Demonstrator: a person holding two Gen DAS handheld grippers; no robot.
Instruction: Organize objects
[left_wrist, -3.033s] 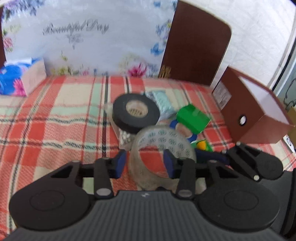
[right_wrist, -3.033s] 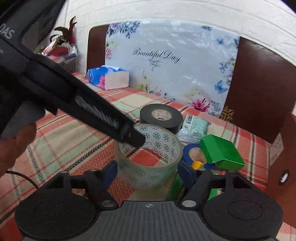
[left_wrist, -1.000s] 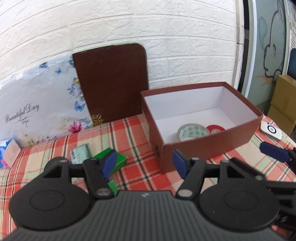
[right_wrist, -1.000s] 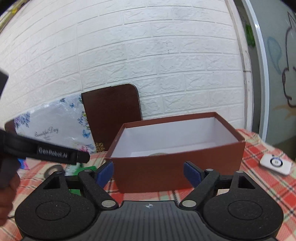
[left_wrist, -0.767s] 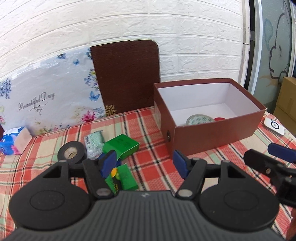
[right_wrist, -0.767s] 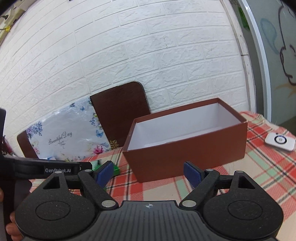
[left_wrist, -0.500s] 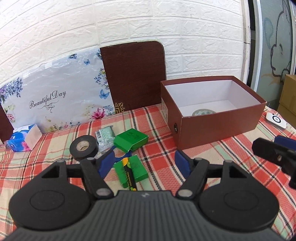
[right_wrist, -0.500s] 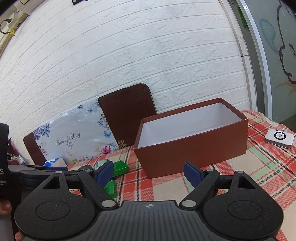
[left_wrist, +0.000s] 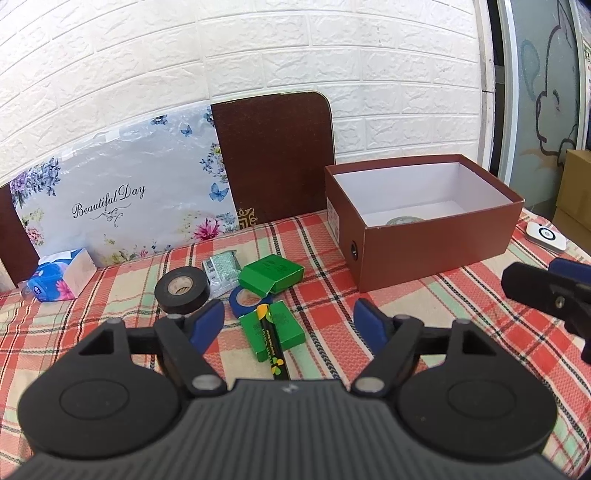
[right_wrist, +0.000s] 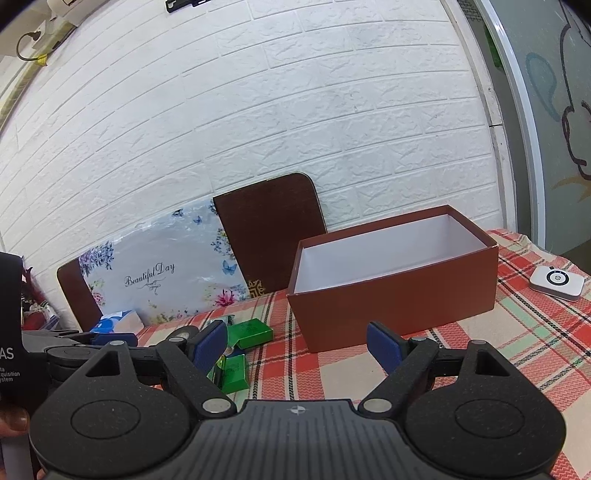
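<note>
So here's my view over the plaid-covered counter (left_wrist: 424, 295), going left to right. Far left by the back edge there's a blue tissue pack (left_wrist: 61, 275), leaning near that floral "Beautiful Day" board (left_wrist: 122, 206) propped on the wall. Next comes the pile in the middle of the counter: a black tape roll (left_wrist: 182, 288), a little clear packet (left_wrist: 221, 266) just behind it, a blue tape roll (left_wrist: 245, 298) partly under an open green box (left_wrist: 271, 274), and closer to my front edge a second green box (left_wrist: 275, 328) with a dark pen-like thing (left_wrist: 271, 341) lying across it. My left gripper (left_wrist: 288, 317) hangs over that second green box, jaws have just been opening and are spread wide, nothing between them. To the right, toward the back right part of the counter, sits the brown box (left_wrist: 436, 245), lid off, with a patterned tape roll (left_wrist: 404, 220) just peeking over the near wall. My right gripper (right_wrist: 297, 341) is up too, jaws wide apart and empty, pointing at the brown box's front left corner. Far right edge of the counter: a small white gadget (left_wrist: 546, 236).
</note>
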